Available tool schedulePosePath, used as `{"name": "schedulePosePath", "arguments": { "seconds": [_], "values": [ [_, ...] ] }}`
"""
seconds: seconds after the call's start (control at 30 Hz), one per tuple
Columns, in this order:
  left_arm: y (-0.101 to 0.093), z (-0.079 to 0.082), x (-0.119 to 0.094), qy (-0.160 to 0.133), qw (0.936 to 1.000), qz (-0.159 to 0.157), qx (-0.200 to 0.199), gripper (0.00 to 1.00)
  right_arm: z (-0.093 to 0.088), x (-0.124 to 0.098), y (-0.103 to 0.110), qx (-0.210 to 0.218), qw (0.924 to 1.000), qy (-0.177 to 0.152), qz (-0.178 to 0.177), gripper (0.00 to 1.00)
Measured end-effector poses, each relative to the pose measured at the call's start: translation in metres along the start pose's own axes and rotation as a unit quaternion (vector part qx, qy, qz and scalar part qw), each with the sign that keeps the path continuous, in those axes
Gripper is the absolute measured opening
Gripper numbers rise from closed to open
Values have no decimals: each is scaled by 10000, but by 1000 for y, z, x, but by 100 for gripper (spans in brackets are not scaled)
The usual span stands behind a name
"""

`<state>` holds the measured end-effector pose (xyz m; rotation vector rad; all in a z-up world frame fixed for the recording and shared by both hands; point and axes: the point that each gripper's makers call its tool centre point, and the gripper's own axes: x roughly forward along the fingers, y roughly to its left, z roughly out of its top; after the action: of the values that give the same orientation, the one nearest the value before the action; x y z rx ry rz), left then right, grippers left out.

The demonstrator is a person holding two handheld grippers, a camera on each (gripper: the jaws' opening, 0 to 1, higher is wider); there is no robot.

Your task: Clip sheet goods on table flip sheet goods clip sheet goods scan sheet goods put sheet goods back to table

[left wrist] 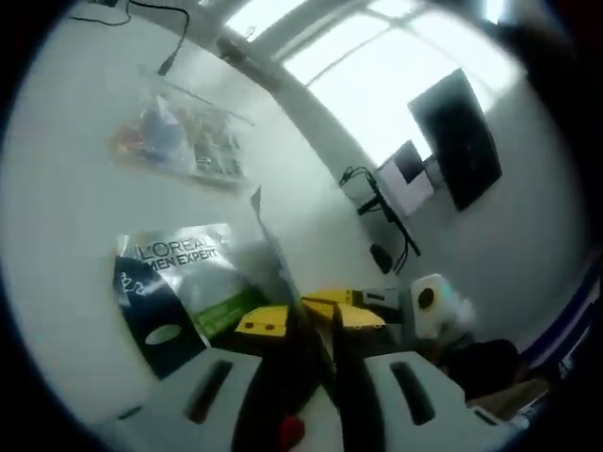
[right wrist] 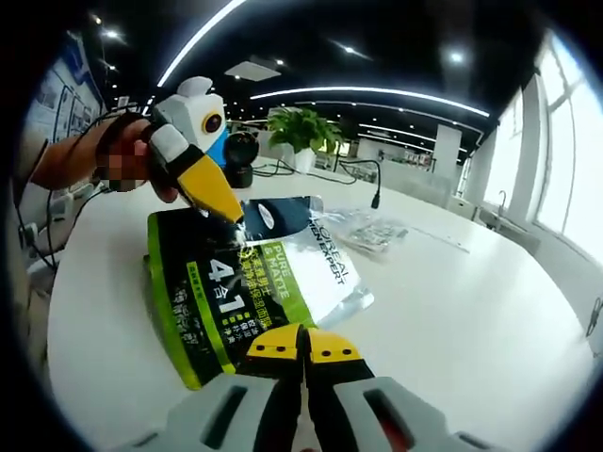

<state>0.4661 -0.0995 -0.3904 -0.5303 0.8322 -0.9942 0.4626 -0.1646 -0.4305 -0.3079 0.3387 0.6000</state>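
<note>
A L'Oreal Men Expert sachet pack [right wrist: 254, 282], green, black and silver, is held up over the white table [right wrist: 471, 320]. My right gripper [right wrist: 303, 347] is shut on its near bottom edge, yellow tips pressed together. My left gripper [right wrist: 212, 188] comes in from the left in a person's hand and pinches the pack's top edge. In the left gripper view the same pack [left wrist: 179, 282] spreads out to the left of my left gripper [left wrist: 306, 325], whose jaws are closed on its thin edge. The right gripper [left wrist: 429, 301] shows beyond, white with yellow tips.
A clear plastic bag of small items [right wrist: 367, 231] lies on the table behind the pack, seen also as a clear bag [left wrist: 184, 141]. A black cable [right wrist: 375, 188] and a potted plant [right wrist: 301, 127] stand further back. A dark monitor [left wrist: 457, 137] stands by the windows.
</note>
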Motion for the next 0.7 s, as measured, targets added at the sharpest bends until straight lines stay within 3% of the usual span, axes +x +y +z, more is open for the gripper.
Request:
{"name": "schedulePosePath", "arguments": {
  "seconds": [0.33, 0.7],
  "values": [
    [-10, 3, 6, 45, 9999, -12, 107, 5, 1, 0, 0, -19, 10000, -37, -13, 0],
    [-10, 1, 10, 142, 9988, 226, 420, 0, 1, 0, 2, -42, 9999, -105, -70, 0]
  ]
}}
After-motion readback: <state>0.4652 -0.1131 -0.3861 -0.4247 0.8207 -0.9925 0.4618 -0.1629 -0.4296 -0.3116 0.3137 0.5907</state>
